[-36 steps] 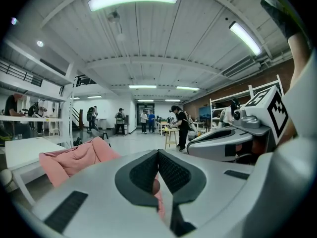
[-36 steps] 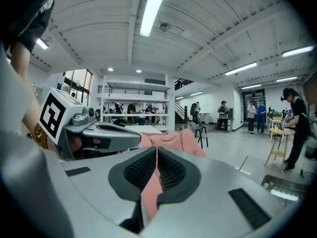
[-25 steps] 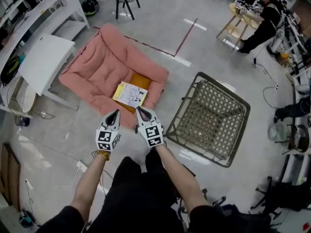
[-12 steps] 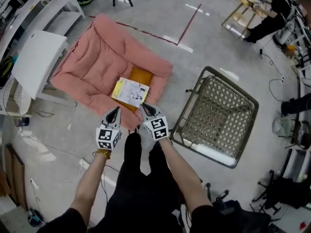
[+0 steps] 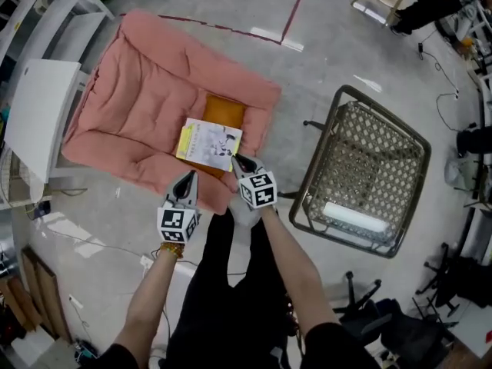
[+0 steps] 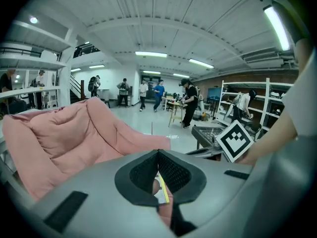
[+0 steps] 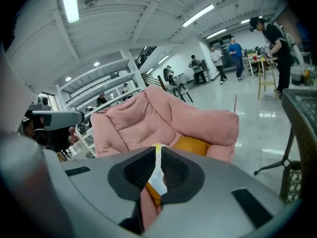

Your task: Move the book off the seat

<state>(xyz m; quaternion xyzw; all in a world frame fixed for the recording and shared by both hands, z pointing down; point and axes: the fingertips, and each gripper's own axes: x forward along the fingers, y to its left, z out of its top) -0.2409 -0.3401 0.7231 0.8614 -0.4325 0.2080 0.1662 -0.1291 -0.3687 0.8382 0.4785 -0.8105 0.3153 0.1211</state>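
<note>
Overhead, grey floor (image 5: pixel 330 60) all round. On it at upper left, a pink padded seat (image 5: pixel 146 91), the largest thing in sight. To its right and well apart, a wire basket (image 5: pixel 377 152) of open mesh. At the far left edge, a white bench (image 5: pixel 34 106), just beside the seat. On the seat's front part, an orange cushion (image 5: pixel 221 112). Flat on that cushion, near the seat's front rim, the book (image 5: pixel 209 143), yellow and white cover up, not lifted. Left gripper (image 5: pixel 189 180) over the seat's front rim, just short of the book, fingers closed tip to tip on nothing; same in its own view (image 6: pixel 158 152), with the book's yellow edge (image 6: pixel 162 192) showing beyond. Right gripper (image 5: pixel 237 160) at the book's near right corner, fingers likewise pressed together and empty (image 7: pixel 158 150); touching the book or not, impossible to tell.
</note>
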